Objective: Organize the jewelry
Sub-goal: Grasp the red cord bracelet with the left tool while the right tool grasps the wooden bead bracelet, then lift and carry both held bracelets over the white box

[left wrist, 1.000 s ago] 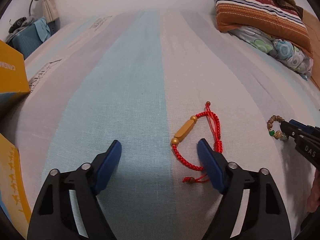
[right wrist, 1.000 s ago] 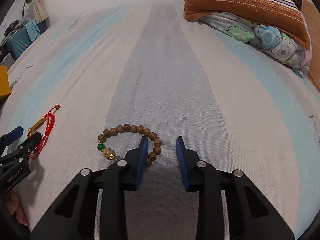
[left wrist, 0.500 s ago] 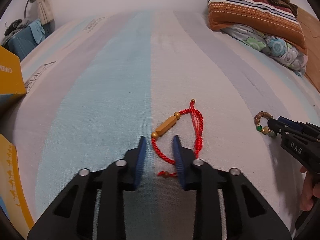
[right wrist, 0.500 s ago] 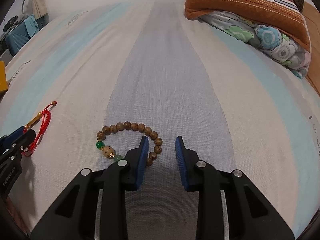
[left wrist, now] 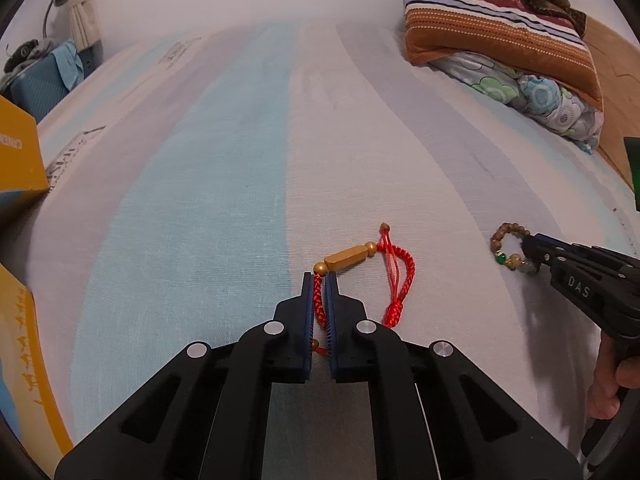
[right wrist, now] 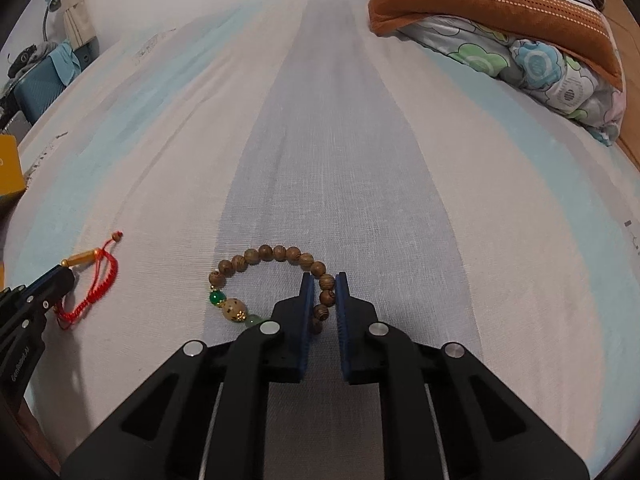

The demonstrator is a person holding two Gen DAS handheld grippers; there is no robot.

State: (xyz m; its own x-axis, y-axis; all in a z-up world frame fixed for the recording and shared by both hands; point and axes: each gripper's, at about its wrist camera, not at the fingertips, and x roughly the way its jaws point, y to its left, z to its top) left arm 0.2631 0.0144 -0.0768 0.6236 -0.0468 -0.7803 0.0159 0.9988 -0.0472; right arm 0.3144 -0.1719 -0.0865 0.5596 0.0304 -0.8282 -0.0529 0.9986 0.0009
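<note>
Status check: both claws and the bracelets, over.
Left claw shut on red cord bracelet. Right claw shut on wooden bead bracelet. Both bracelets on bedsheet. Nothing blocking.

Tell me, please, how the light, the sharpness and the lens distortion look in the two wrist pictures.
Left wrist view: soft even light, no glare; the red cord bracelet in the left gripper is sharp, while the far bedsheet fades into haze. Right wrist view: same soft light; the wooden bead bracelet in the right gripper is sharp. Both views: fisheye bends the stripes, and the corners are dark.
</note>
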